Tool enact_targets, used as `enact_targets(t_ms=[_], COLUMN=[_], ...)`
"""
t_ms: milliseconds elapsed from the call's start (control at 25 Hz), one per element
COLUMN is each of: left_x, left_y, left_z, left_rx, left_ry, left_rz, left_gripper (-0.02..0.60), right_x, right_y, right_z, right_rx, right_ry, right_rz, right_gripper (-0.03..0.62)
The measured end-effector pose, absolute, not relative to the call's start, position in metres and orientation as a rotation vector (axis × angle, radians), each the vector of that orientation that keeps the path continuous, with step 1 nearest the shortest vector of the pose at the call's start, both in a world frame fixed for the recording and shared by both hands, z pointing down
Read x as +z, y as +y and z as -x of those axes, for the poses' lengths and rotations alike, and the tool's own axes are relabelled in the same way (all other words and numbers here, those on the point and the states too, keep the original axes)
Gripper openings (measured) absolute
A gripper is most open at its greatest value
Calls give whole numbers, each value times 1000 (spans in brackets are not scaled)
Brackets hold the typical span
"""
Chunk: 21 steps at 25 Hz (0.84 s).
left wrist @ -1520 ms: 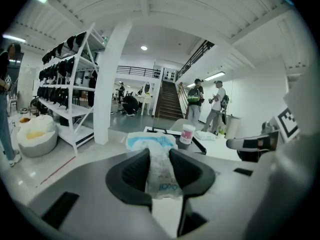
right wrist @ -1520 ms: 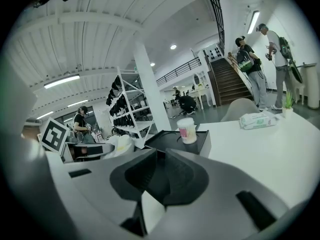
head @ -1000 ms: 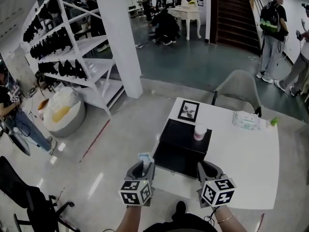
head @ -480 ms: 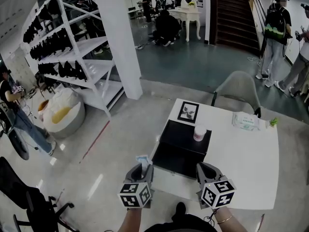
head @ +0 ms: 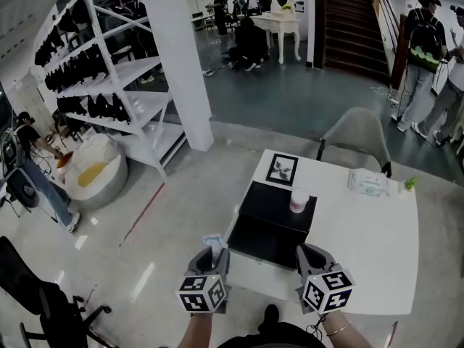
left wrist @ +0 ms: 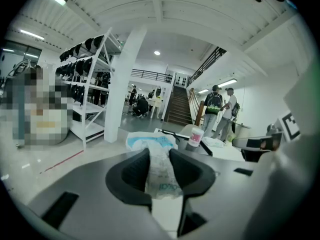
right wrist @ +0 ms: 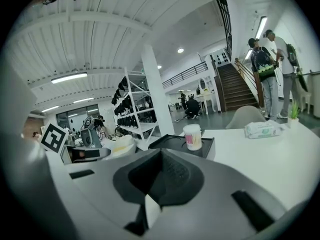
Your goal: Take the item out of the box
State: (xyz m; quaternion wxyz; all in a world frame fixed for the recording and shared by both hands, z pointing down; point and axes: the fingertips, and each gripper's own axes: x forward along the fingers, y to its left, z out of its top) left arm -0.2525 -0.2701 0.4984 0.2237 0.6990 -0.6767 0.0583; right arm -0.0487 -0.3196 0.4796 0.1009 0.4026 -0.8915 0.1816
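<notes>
Left of the black box point(head: 270, 223), left gripper point(left wrist: 159, 159) pinched the tissue packet point(left wrist: 150, 143); long axis along its jaws. Right gripper point(right wrist: 161, 176) was closed; empty.

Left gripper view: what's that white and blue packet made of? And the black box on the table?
Packet: thin, soft plastic film by the look. It creases and shines where the left gripper pinches it, and it carries print.
Black box: dull, flat black with straight, sharp edges. Likely rigid cardboard or plastic; the views don't settle which.
</notes>
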Motion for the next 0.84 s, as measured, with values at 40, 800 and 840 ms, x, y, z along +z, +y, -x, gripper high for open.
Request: enact_targets(t_ms=[40,800,840], left_x=[498,498,498], left_y=[-270,-273,-273], left_z=[253,250,250], left_rx=[159,152,153], left_ry=[-1867,-1863,-1861], left_rz=[-1929,-1925,-1926], left_gripper=[124,124,124], right_x=[480,481,481], right_y=[-320,-320,-320], right_z=[49,45,45], right_rx=[533,526,528], right_ry=[-2632,-2610,-2609], right_rz=[-1188,-1185,-1186], right_gripper=[0,0,0])
